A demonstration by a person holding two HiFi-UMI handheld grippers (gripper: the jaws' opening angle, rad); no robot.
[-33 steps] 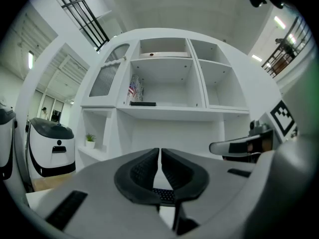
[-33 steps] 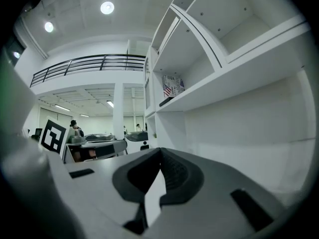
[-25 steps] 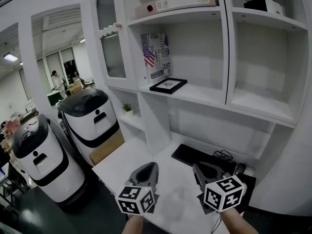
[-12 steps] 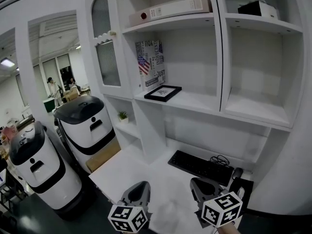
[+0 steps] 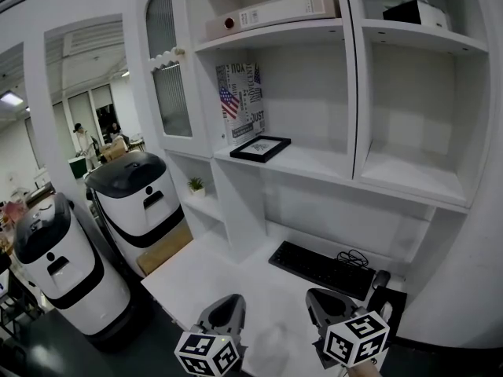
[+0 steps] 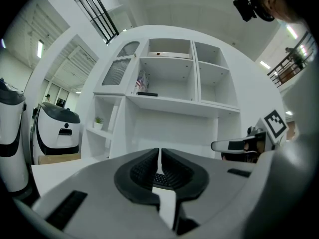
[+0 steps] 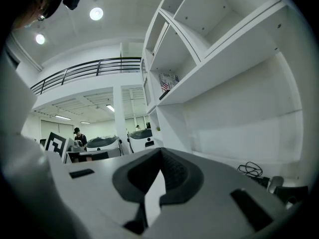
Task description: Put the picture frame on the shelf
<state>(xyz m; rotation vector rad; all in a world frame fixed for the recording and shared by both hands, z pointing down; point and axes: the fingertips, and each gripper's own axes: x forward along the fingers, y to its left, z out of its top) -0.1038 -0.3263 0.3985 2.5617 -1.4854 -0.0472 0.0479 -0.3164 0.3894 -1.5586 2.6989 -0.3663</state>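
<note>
Fingers (image 6: 142,166) of left gripper (image 5: 229,303) and right gripper (image 5: 318,298) closed, empty, 1 picture frame (image 5: 260,148) flat on shelf (image 5: 314,163), 1 keyboard (image 5: 321,267)

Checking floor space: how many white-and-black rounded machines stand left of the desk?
2. One machine stands beside the shelf unit; the other machine sits further left, nearer the camera. Others may be hidden past the picture's edge.

I see my left gripper (image 6: 159,152), fingers (image 6: 143,167) together; picture frame (image 6: 147,94) lies on the shelf (image 6: 174,102) at twelve o'clock, right gripper (image 6: 238,145) at three.
</note>
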